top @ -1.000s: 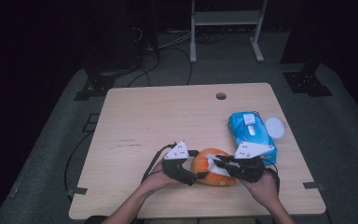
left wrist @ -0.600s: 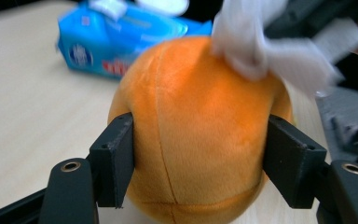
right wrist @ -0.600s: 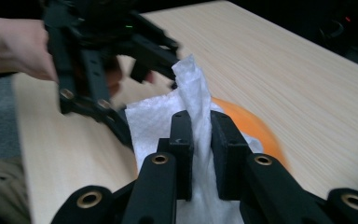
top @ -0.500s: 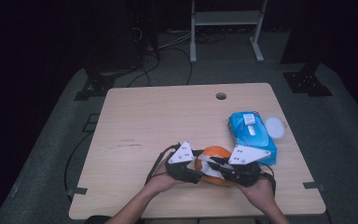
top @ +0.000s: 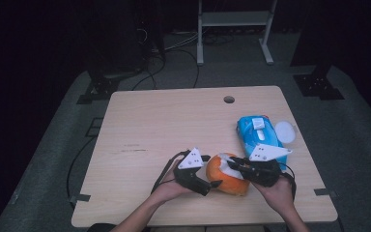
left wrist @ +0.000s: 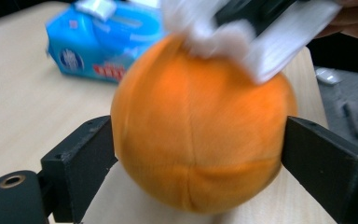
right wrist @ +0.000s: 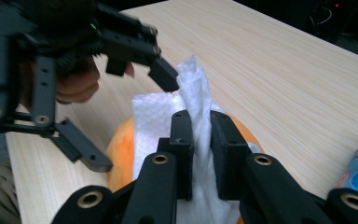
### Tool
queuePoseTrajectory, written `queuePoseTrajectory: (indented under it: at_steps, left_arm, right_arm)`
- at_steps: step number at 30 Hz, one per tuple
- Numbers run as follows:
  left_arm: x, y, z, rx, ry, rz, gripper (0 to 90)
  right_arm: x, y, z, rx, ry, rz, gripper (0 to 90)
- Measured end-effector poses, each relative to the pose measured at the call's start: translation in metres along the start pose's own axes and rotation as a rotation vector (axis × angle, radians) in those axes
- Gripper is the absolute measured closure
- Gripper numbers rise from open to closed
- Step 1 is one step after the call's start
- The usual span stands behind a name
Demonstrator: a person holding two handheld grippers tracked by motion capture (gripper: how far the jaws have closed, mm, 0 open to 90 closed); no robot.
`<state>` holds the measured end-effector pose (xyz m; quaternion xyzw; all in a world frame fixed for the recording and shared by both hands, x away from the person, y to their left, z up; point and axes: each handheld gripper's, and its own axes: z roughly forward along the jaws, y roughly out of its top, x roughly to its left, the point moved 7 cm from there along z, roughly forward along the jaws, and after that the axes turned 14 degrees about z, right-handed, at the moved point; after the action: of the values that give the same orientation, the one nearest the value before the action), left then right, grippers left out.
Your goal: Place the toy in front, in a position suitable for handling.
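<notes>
An orange plush ball (top: 229, 176) (left wrist: 196, 135) (right wrist: 121, 144) sits on the table near its front edge. My left gripper (top: 212, 176) (left wrist: 198, 154) reaches it from the left, and its jaws have just been opening. They now stand wide with the ball between them, one at each side, without squeezing it. My right gripper (top: 232, 164) (right wrist: 200, 121) comes from the right, shut on a white wipe (right wrist: 191, 84) (left wrist: 214, 32) that lies over the top of the ball.
A blue wipes packet (top: 257, 133) (left wrist: 102, 42) lies at the table's right side, just behind my right hand, with a white round lid (top: 285, 130) beside it. The wooden table (top: 174, 125) has a small hole (top: 229, 99) near its far edge.
Both grippers have stayed at the ball. The right one has shifted slightly with the wipe over the ball's top. The ball has kept its place.
</notes>
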<state>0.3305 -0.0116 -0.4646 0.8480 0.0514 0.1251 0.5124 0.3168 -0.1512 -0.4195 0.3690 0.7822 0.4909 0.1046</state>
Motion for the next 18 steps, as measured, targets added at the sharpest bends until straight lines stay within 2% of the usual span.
queuePoseTrajectory:
  at_steps: [1,2,4,6,9,11,13,16,18]
  left_arm:
    - [0.000,-0.001,0.000,-0.004,-0.016,-0.011,13.0]
    - [0.000,-0.002,0.000,-0.002,-0.014,-0.003,15.8]
    - [-0.001,0.000,-0.002,0.000,-0.007,0.019,24.0]
    - [-0.003,0.001,-0.003,0.002,-0.001,0.050,28.1]
    - [-0.005,-0.001,-0.004,0.016,-0.005,0.094,31.4]
    - [-0.004,-0.002,-0.005,0.015,-0.005,0.098,33.0]
    - [-0.004,-0.003,-0.006,0.007,-0.008,0.104,34.1]
    - [-0.002,-0.004,-0.005,0.001,-0.012,0.091,34.5]
    - [0.000,-0.006,-0.005,-0.003,-0.016,0.077,33.8]
  right_arm:
    - [0.000,0.001,0.000,-0.001,0.001,-0.005,79.1]
    - [0.002,0.000,0.001,0.003,-0.005,-0.008,79.1]
    - [0.008,0.001,0.002,0.002,-0.001,-0.020,79.1]
    - [0.016,0.001,0.004,0.002,0.013,-0.037,79.1]
    - [0.035,0.000,0.011,0.018,0.024,-0.108,79.0]
    - [0.038,0.000,0.013,0.031,0.006,-0.141,79.1]
    - [0.030,0.002,0.010,0.020,0.003,-0.111,79.2]
    - [0.005,0.002,0.000,0.011,-0.043,-0.056,79.1]
    - [-0.004,-0.001,-0.003,0.010,-0.056,-0.031,79.1]
